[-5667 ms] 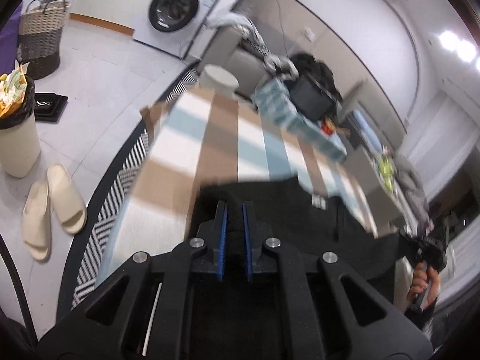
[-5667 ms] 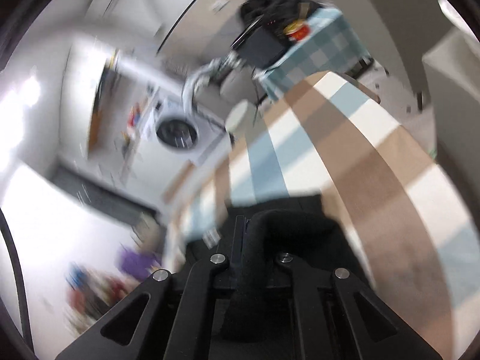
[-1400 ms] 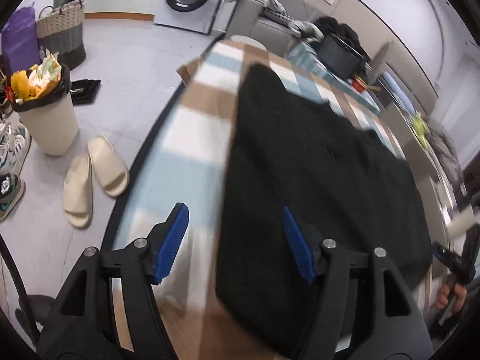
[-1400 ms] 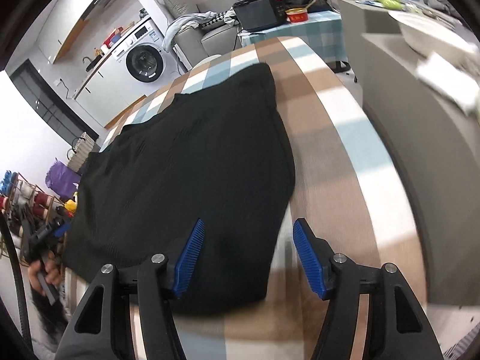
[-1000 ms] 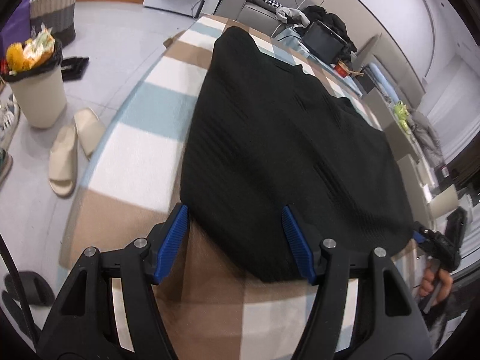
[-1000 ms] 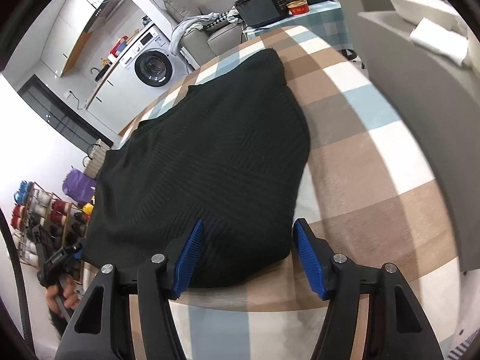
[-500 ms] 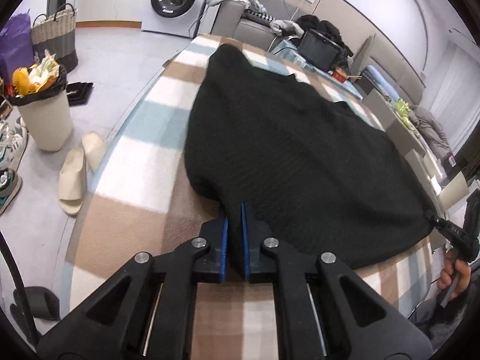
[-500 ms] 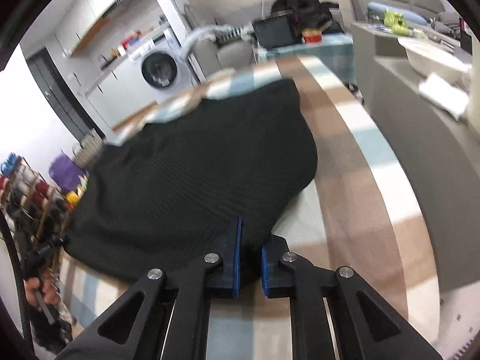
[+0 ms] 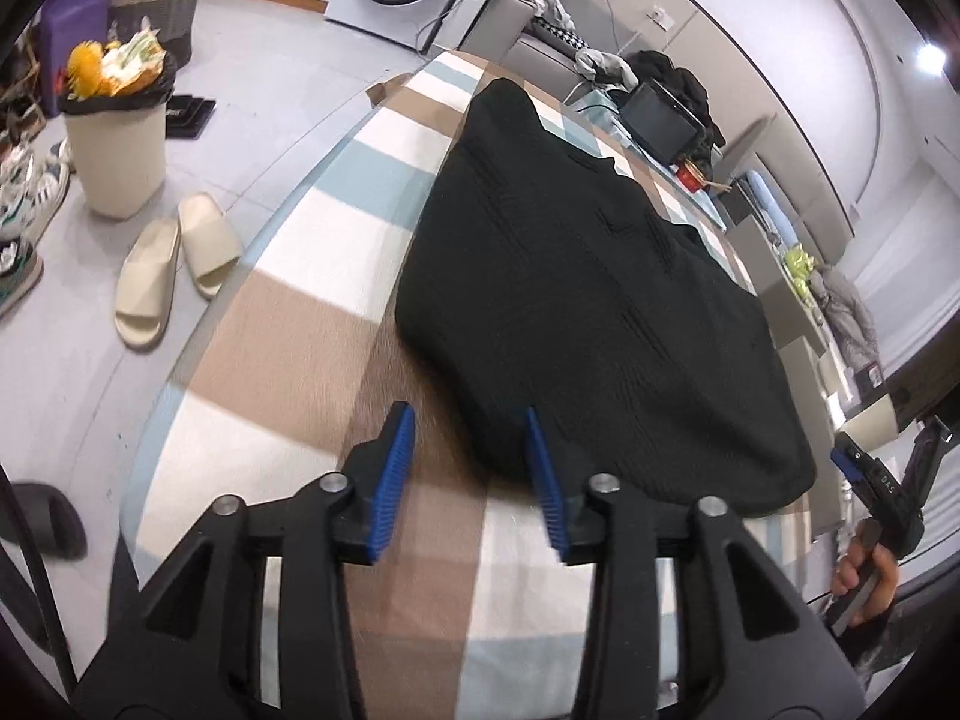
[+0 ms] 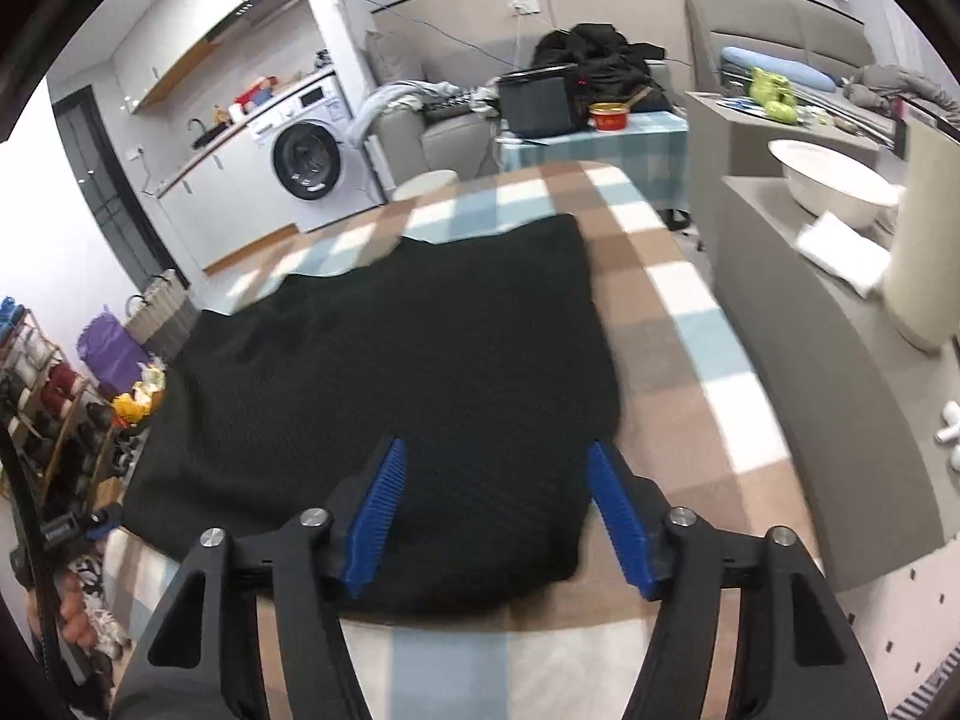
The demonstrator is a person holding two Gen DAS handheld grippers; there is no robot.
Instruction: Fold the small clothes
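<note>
Two grippers, both empty, above a black knit sweater (image 9: 600,300) spread flat on the checked blanket (image 9: 288,324).
Left wrist view: left gripper (image 9: 474,477) jaws have just been opening, part-way apart, nothing between them, sweater's near hem just ahead. Right wrist view: right gripper (image 10: 498,516) jaws have just been opening wide over the sweater's near corner, pads clear of it.

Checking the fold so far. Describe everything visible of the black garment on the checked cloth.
The black garment is a dark knit with a fine ribbed texture, lying flat and spread wide on the checked cloth in brown, pale blue and white. Its near edge looks doubled over and rounded. Both hand-held grippers have just been opening; the left hand-held gripper and right hand-held gripper hang open above that edge, with nothing pinched.
</note>
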